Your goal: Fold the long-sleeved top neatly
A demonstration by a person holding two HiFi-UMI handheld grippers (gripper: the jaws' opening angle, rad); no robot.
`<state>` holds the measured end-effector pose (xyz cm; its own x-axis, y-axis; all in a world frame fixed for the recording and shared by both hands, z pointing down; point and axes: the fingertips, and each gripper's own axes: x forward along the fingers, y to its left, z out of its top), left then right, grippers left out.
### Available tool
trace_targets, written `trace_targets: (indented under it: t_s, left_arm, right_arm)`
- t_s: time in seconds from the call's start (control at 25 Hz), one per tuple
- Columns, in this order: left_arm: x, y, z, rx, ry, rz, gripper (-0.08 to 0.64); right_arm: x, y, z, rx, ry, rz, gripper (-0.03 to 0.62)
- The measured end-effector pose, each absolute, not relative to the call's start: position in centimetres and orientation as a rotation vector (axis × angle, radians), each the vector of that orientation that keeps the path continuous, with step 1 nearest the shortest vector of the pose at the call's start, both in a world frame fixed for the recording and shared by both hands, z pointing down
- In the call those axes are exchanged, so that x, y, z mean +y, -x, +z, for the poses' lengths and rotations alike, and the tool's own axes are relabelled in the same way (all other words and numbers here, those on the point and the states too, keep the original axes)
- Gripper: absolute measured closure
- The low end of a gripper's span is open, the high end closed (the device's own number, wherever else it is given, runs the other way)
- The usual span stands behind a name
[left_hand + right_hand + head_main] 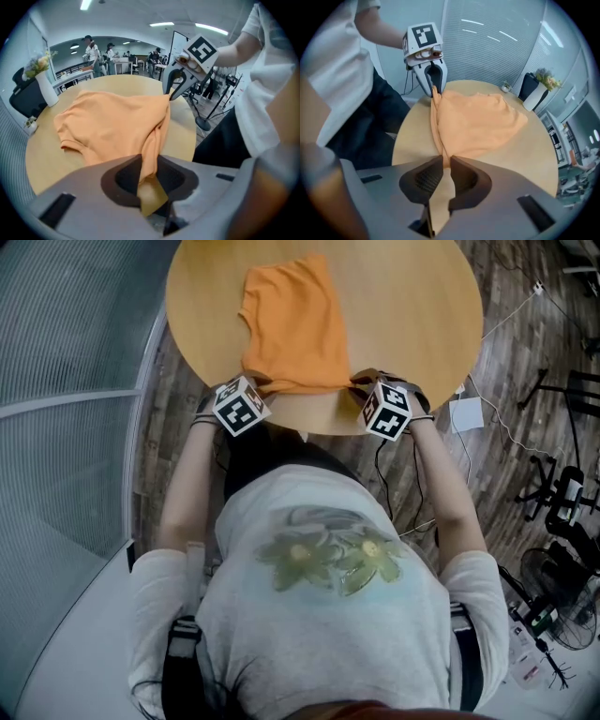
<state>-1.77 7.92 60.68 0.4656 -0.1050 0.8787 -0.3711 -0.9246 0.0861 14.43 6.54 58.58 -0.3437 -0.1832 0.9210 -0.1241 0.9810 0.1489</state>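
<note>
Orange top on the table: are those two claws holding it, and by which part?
The left claw and right claw each pinch the orange top by its edge nearest the person, one at each corner.

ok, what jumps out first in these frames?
The orange top is the brightest thing in view, lying loosely folded on the round wooden table. Next come the marker-cubed tools at the table's near edge. The left hand-held gripper and the right hand-held gripper each pinch the top's near edge, one at each end, with a ridge of cloth running between them.
</note>
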Motion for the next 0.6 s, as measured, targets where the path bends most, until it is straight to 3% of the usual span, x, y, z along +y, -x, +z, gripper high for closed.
trace_targets:
  t_s: [0.44,0.6]
  left_arm:
    - [8.0,4.2,54.0,-0.346,-2.35,1.046,0.48]
    - [7.1,3.8,54.6,-0.361,-2.471,1.164,0.454]
  right_arm:
    - [8.1,-12.5,52.5,-2.092,-0.239,0.22,0.531]
    - [7.0,-12.1,51.9,-2.1,-0.24,0.288,0.531]
